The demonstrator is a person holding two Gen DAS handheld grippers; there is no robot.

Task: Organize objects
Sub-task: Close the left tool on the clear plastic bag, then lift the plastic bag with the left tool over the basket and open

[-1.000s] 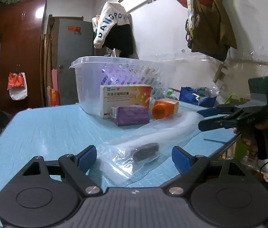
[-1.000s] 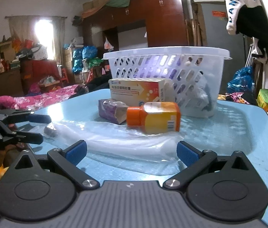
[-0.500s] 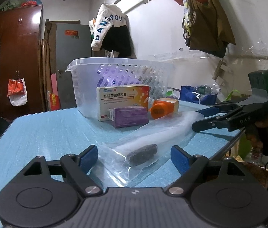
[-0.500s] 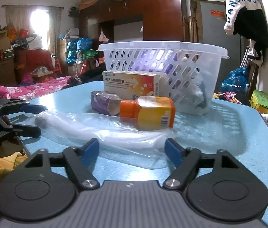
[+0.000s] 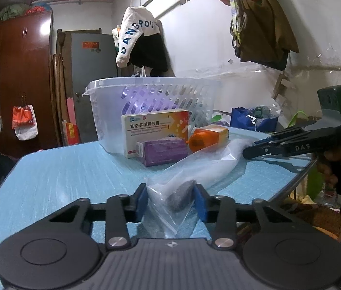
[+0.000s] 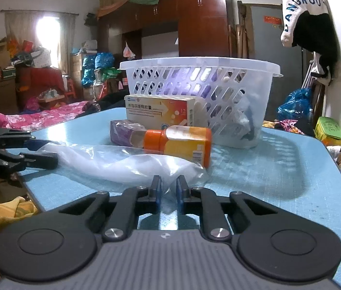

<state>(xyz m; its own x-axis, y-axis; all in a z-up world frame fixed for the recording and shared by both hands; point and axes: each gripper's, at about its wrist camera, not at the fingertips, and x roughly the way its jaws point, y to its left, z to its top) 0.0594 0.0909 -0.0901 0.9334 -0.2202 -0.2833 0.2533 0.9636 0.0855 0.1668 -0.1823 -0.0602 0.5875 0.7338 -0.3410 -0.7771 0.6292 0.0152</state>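
Observation:
A long clear plastic bag [image 5: 201,169] with a dark item inside lies across the blue table [image 5: 73,176]. My left gripper [image 5: 171,199] is shut on its near end, around the dark item [image 5: 181,194]. My right gripper [image 6: 168,192] is shut on the bag's other end [image 6: 131,162]. Behind the bag lie an orange-capped bottle [image 6: 180,143], a purple box [image 5: 162,151] and a white medicine box [image 5: 155,128]. A white plastic basket [image 6: 201,84] stands behind them.
The right gripper shows in the left wrist view [image 5: 298,140] at the table's right edge. The left gripper shows in the right wrist view [image 6: 18,152] at the left edge. Clutter, a wardrobe [image 6: 194,24] and bags surround the table.
Both grippers have closed from wide open onto the two ends of the plastic bag. The left end of the bag is bunched and slightly raised.

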